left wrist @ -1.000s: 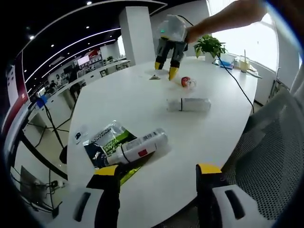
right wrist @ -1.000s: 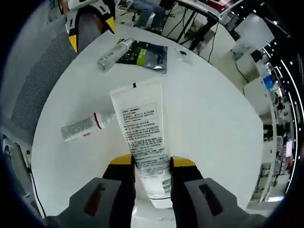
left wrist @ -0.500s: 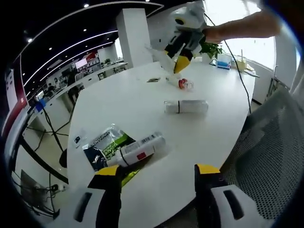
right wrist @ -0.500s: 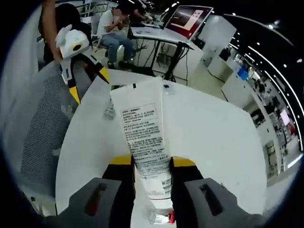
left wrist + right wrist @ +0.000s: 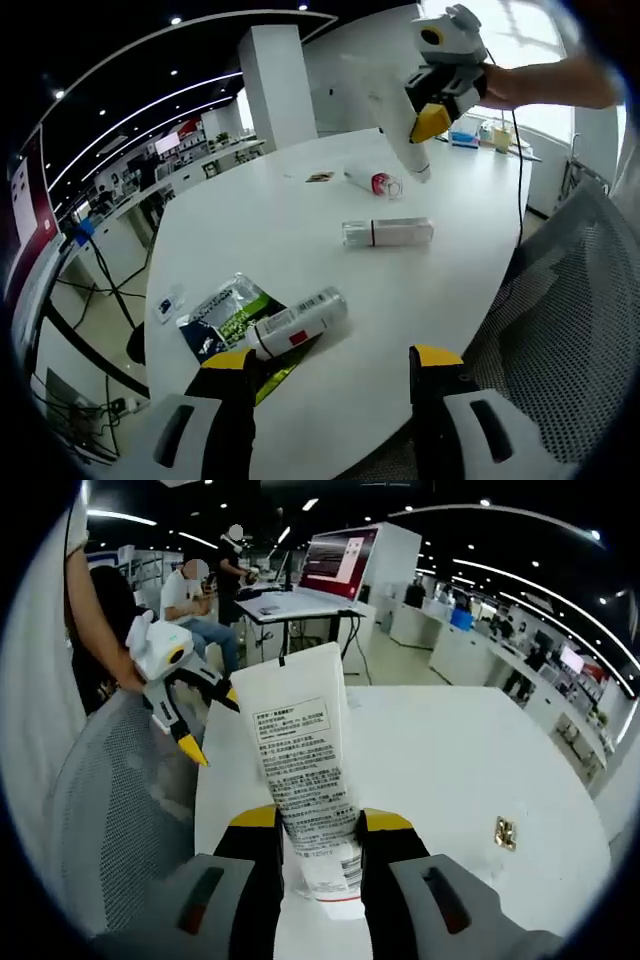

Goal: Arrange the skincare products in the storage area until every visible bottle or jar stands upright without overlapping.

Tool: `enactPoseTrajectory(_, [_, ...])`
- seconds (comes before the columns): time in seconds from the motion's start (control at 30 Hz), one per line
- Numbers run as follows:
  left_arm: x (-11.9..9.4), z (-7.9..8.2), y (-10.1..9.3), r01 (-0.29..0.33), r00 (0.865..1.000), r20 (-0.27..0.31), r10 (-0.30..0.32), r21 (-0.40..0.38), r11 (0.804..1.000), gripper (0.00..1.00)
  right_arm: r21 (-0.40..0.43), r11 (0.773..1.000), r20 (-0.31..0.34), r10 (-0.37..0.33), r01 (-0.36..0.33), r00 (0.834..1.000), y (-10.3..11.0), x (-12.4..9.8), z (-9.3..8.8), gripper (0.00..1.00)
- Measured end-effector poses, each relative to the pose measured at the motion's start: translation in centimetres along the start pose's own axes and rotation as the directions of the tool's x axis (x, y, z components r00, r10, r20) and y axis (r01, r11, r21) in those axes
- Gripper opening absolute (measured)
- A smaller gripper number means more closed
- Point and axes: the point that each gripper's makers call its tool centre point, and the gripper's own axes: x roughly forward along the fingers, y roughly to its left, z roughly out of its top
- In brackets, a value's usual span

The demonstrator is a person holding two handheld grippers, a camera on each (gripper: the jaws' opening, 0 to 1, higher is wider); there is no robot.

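The right gripper is clamped on a white tube, held up above the white table. The left gripper hangs with jaws apart and empty; just ahead of it a bottle lies across a green packet, and farther ahead lies another bottle.

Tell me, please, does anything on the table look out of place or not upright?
Yes. Three products lie on their sides on the white table: a clear bottle, a white bottle with a red mark resting partly on a green sachet, and a small red-capped item. The right gripper holds a white tube in the air.
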Motion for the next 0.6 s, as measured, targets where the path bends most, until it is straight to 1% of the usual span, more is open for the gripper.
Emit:
enactPoseTrajectory(0.03, [-0.1, 0.1, 0.0, -0.001, 1.0, 0.0, 0.001, -0.001, 1.0, 0.64, 0.024, 1.0, 0.014, -0.014, 0.013, 1.0, 0.1, -0.3, 0.0, 0.26])
enactPoseTrajectory(0.07, [-0.4, 0.7, 0.0, -0.007, 1.0, 0.013, 0.007, -0.004, 1.0, 0.64, 0.042, 0.999, 0.027, -0.018, 0.017, 0.999, 0.3, -0.4, 0.1, 0.26])
enactPoseTrajectory(0.1, [-0.6, 0.9, 0.0, -0.01, 1.0, 0.013, 0.01, -0.002, 1.0, 0.64, 0.066, 0.998, 0.053, -0.025, 0.021, 0.998, 0.5, -0.7, 0.3, 0.26])
enactPoseTrajectory(0.13, [-0.6, 1.3, 0.0, -0.009, 1.0, 0.016, 0.009, 0.0, 1.0, 0.64, 0.08, 0.996, 0.066, -0.034, 0.029, 0.997, 0.6, -0.8, 0.4, 0.26])
enactPoseTrajectory(0.2, [-0.6, 1.5, -0.2, -0.005, 1.0, 0.006, 0.005, 0.009, 1.0, 0.65, 0.103, 0.994, 0.087, -0.051, 0.042, 0.995, 0.9, -1.2, 0.6, 0.26])
enactPoseTrajectory(0.23, [-0.6, 1.8, -0.5, 0.001, 1.0, 0.005, -0.001, 0.025, 1.0, 0.65, 0.112, 0.992, 0.102, -0.066, 0.055, 0.993, 1.2, -1.5, 0.7, 0.26])
enactPoseTrajectory(0.3, [-0.6, 2.2, -1.1, 0.014, 1.0, -0.003, -0.014, 0.047, 0.999, 0.66, 0.123, 0.991, 0.115, -0.073, 0.059, 0.991, 1.5, -1.8, 0.7, 0.27])
enactPoseTrajectory(0.33, [-0.6, 2.5, -1.7, 0.028, 1.0, 0.003, -0.028, 0.058, 0.998, 0.67, 0.134, 0.989, 0.125, -0.082, 0.065, 0.989, 1.7, -2.0, 0.7, 0.27])
enactPoseTrajectory(0.37, [-0.5, 2.2, -2.5, 0.054, 0.999, -0.003, -0.054, 0.091, 0.994, 0.68, 0.138, 0.988, 0.129, -0.086, 0.068, 0.988, 2.0, -2.2, 0.6, 0.27])
enactPoseTrajectory(0.43, [-0.4, 1.0, -3.6, 0.093, 0.994, -0.066, -0.083, 0.163, 0.982, 0.68, 0.158, 0.985, 0.143, -0.095, 0.072, 0.985, 2.5, -2.5, 0.6, 0.27])
enactPoseTrajectory(0.47, [-0.3, 1.1, -3.9, 0.106, 0.993, -0.065, -0.096, 0.188, 0.976, 0.68, 0.187, 0.98, 0.158, -0.104, 0.073, 0.982, 2.9, -2.7, 0.7, 0.27])
enactPoseTrajectory(0.5, [-0.3, 1.6, -4.0, 0.101, 0.994, -0.046, -0.095, 0.181, 0.978, 0.68, 0.193, 0.979, 0.163, -0.105, 0.072, 0.981, 3.1, -2.8, 0.7, 0.27])
enactPoseTrajectory(0.53, [-0.3, 1.9, -3.8, 0.099, 0.995, -0.034, -0.095, 0.172, 0.98, 0.68, 0.229, 0.971, 0.182, -0.108, 0.065, 0.977, 3.6, -3.0, 0.8, 0.27])
enactPoseTrajectory(0.57, [-0.3, 2.4, -3.4, 0.091, 0.996, -0.016, -0.09, 0.144, 0.985, 0.68, 0.25, 0.966, 0.189, -0.111, 0.062, 0.976, 3.9, -3.1, 0.8, 0.27])
enactPoseTrajectory(0.6, [-0.4, 2.5, -3.1, 0.082, 0.997, -0.011, -0.081, 0.127, 0.988, 0.69, 0.252, 0.966, 0.197, -0.113, 0.061, 0.974, 4.3, -3.3, 0.8, 0.27])
